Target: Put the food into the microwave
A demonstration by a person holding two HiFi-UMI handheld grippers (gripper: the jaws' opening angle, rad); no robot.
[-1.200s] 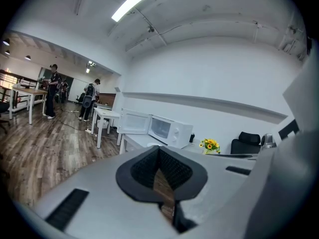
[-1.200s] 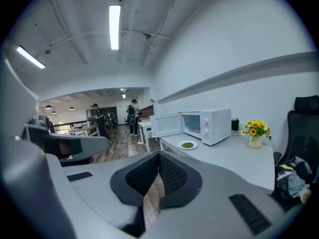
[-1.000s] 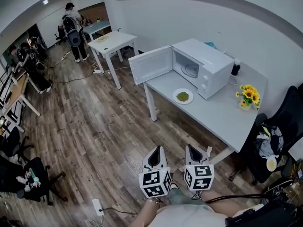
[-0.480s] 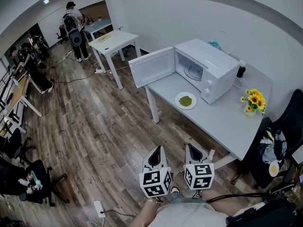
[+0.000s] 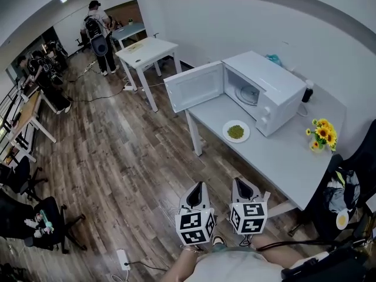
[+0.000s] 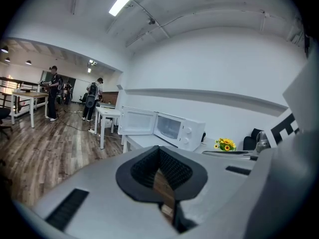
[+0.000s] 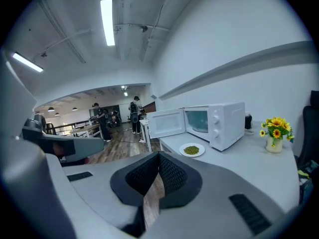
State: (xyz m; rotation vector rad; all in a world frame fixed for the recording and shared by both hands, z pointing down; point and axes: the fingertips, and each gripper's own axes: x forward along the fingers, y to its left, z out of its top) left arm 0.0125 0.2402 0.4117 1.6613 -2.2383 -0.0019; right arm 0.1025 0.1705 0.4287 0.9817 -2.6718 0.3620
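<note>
Two tools: the left grey two-jaw tool and the right grey two-jaw tool, each carrying a marker cube, hang side by side at the lower middle of the head view, over the wood-plank floor and well apart from the tabletop.
Jaw state: on both tools the jaws are pressed together at the tips, with nothing between them.
Food: a round white plate of green food lies on the long pale grey tabletop, right of centre, just in front of the microwave's open mouth.
Microwave: the boxy white microwave oven stands on the tabletop's far end, its door swung wide toward the middle of the frame.
Flowers: a small bunch of yellow sunflowers stands at the right edge, near the wall.
Background: a person with a backpack stands by a white table in the upper left.
</note>
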